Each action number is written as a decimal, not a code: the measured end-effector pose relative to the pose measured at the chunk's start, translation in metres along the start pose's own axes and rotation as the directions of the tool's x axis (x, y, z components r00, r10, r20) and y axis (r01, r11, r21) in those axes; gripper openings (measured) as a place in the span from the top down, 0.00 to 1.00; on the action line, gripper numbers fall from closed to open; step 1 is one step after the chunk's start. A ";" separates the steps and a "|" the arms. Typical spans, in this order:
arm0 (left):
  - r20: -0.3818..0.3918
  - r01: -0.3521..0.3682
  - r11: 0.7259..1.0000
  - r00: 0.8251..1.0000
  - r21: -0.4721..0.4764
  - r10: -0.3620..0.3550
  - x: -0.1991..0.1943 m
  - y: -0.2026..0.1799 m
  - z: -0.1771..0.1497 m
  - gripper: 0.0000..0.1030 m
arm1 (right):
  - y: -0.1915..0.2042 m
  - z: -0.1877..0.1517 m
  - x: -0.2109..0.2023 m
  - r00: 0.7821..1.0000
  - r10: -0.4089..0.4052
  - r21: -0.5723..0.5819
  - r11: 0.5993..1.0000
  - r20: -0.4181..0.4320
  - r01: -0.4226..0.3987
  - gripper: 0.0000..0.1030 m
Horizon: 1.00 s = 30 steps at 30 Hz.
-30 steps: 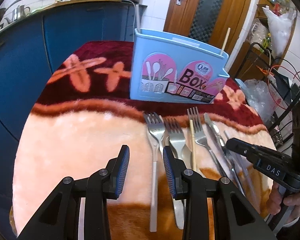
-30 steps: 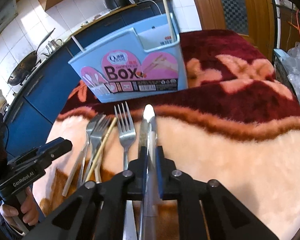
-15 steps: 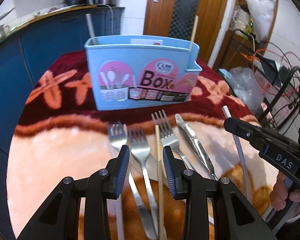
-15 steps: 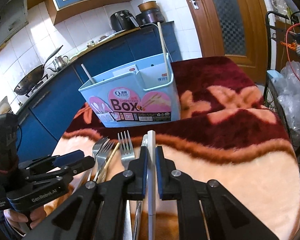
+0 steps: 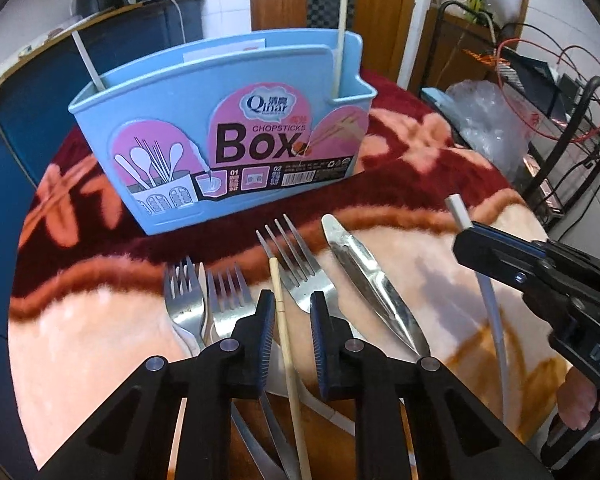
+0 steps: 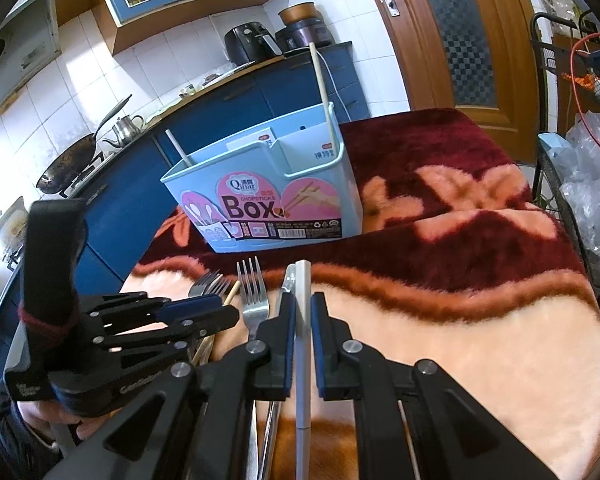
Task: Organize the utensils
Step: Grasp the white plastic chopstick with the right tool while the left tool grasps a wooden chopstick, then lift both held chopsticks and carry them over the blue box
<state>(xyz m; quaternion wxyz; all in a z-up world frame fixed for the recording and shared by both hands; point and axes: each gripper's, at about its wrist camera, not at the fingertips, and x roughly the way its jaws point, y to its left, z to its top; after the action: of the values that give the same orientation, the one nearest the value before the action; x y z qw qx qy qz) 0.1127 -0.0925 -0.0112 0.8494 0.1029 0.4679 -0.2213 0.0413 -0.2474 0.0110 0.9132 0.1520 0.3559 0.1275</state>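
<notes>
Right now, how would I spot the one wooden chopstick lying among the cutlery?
Find the blue chopsticks box on the blanket; the forks lie in front of it. The wooden chopstick runs between the open left tool's fingers, the only thin, pale wood stick among the shiny metal.

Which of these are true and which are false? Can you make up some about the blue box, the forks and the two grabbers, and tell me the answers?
1. The right gripper holds a white chopstick. True.
2. The left gripper is squeezing a fork. False: its jaws are open, with a wooden chopstick lying between them.
3. The blue box has tipped over. False: it stands upright on the blanket.
4. Three forks lie on the blanket in front of the box. True.
5. The box has no utensils in it. False: a stick stands at each end.
</notes>
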 end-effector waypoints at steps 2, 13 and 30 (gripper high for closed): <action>-0.016 0.005 1.000 1.000 -0.011 -0.006 0.004 0.002 0.001 0.84 | -0.001 0.000 0.000 1.000 0.007 0.000 1.000 0.001 -0.007 0.91; 0.011 0.092 0.991 0.996 -0.099 -0.091 -0.002 0.014 -0.002 0.96 | -0.002 -0.002 -0.006 0.999 0.027 0.009 1.000 0.023 -0.027 0.91; 0.337 0.100 0.987 0.940 -0.125 -0.052 -0.094 0.030 0.002 0.96 | 0.016 0.004 -0.028 0.990 0.055 -0.023 0.998 0.130 -0.053 0.91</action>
<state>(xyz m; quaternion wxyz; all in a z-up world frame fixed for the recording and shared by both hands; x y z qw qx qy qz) 0.0852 -0.0402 0.0680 0.9122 -0.0141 0.3356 -0.2347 0.0220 -0.2429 0.0364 0.9322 0.1609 0.2900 0.1453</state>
